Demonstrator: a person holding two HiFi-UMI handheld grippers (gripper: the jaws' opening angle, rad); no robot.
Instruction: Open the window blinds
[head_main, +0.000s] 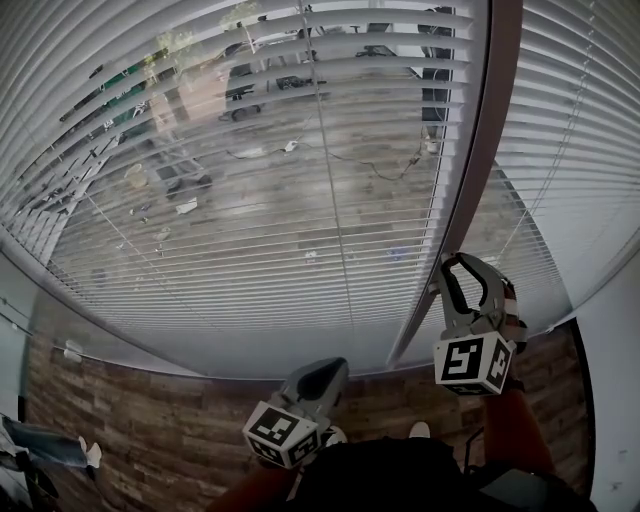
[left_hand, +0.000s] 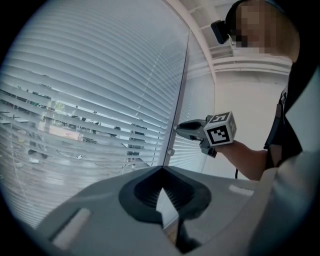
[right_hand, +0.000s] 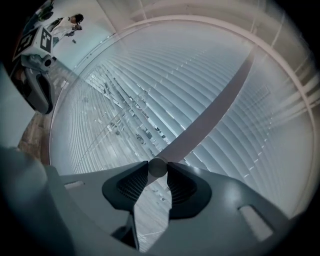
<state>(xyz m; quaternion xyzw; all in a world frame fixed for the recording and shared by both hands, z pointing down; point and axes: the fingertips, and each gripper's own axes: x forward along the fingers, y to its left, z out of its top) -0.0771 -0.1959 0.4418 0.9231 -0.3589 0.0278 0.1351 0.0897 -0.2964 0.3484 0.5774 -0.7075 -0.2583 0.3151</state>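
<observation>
White horizontal-slat blinds (head_main: 250, 200) fill upper head view, slats partly tilted. Right gripper (right_hand: 157, 169) clenched on long grey tilt wand (right_hand: 210, 115), frame centre. Left gripper (left_hand: 161, 170) closed, empty. Risk: smooth round wand slips between pads during twist; over-turning shuts slats other way.

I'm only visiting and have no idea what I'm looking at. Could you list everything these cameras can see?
window blinds: two panels, white, across the whole window ahead
window post: one, brownish-grey, between the two panels
tilt wand: one, pale, its round end between the jaws of the right gripper
floor: one, brown wood planks, below the blinds
left gripper: one, grey, held low, jaws together, empty
right gripper: one, grey, beside the post, closed on the wand
marker cubes: two, black-and-white, one on each gripper
forearm: one in view, behind the right gripper
</observation>
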